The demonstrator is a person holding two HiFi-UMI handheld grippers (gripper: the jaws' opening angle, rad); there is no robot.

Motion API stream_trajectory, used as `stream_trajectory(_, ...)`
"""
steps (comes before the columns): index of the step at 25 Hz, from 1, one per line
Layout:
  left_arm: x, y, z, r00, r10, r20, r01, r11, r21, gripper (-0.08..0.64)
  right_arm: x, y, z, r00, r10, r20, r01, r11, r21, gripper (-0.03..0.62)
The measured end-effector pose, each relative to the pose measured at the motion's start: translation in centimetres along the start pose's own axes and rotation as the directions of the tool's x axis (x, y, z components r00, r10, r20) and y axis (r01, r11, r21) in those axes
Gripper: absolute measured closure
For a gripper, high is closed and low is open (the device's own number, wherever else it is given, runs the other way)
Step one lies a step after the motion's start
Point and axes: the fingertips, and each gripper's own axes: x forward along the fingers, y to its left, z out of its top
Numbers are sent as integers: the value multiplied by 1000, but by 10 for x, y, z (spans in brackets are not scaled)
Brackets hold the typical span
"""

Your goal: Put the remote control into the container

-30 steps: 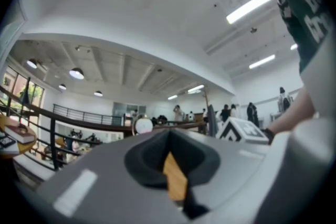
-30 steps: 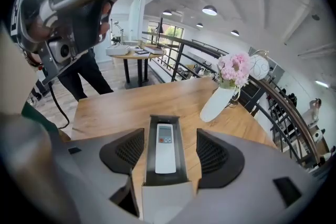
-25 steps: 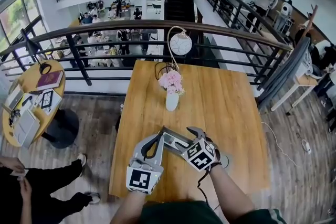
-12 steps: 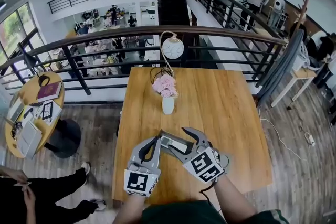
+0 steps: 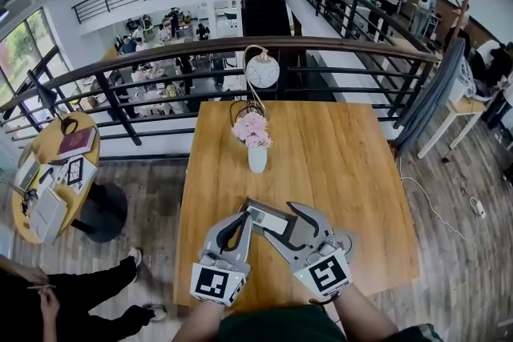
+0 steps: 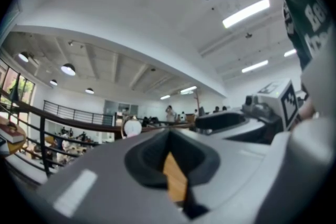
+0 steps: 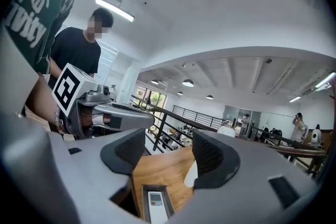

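Head view: the remote control (image 5: 261, 215) lies inside the container (image 5: 282, 214) at the 6 o'clock side of the table (image 5: 337, 148), flanked by the left gripper (image 5: 243, 219) and the right gripper (image 5: 279, 220). Left gripper view: jaws drawn together, gripping nothing. Right gripper view: jaws spread and empty, with the container at 6 o'clock.

You're on an office mezzanine. A black railing (image 5: 321, 76) edges your wooden table (image 5: 337, 148); people (image 5: 131, 45) gather at desks (image 5: 156, 80) below.
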Motion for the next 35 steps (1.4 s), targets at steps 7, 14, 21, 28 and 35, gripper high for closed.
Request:
stream_trajectory(7, 5, -14, -1, 999, -45, 0, 45, 999, -5, 563, -9, -1, 1, 998, -51, 38, 52, 998, -22, 473)
stream_trajectory(14, 2, -26, 1, 997, -76, 11, 77, 997, -26, 563, -18, -12, 11, 985, -115, 127, 113, 993, 20, 561)
stream_trajectory(21, 5, -30, -2, 996, -88, -2, 88, 996, -12, 563, -19, -11, 8, 980, -126, 154, 119, 991, 52, 575)
stream_trajectory(28, 7, -36, -1, 996, -89, 11, 90, 995, -32, 563, -22, -13, 3, 980, -128, 151, 114, 988, 101, 575)
stream_trajectory(35, 4, -40, -2, 995, -103, 1, 103, 994, -19, 565, -26, -13, -1, 981, -130, 142, 114, 987, 113, 575)
